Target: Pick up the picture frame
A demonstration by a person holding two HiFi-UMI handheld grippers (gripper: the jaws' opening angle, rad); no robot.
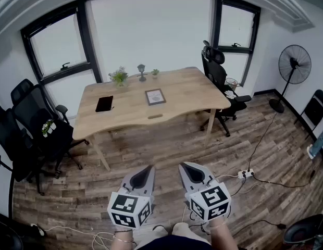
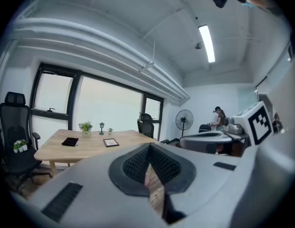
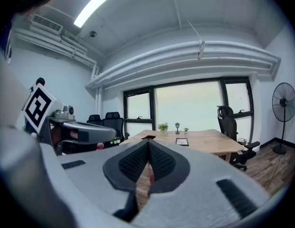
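The picture frame point(image 1: 155, 96) lies flat near the middle of the wooden table point(image 1: 177, 108) across the room; it also shows small in the left gripper view point(image 2: 110, 142) and the right gripper view point(image 3: 181, 141). Both grippers hang low in front of me, far from the table. My left gripper point(image 1: 147, 170) is shut with nothing in it, its pads point(image 2: 138, 166) pressed together. My right gripper point(image 1: 184, 166) is shut too and empty, pads point(image 3: 161, 164) meeting.
A black notebook point(image 1: 104, 103), a small plant point(image 1: 119, 76), a little lantern point(image 1: 142, 72) and a tiny pot point(image 1: 155, 73) share the table. Black office chairs point(image 1: 31, 124) stand left, another point(image 1: 219, 82) right. A floor fan point(image 1: 293, 69) and power strip point(image 1: 246, 174) with cables are on the wood floor.
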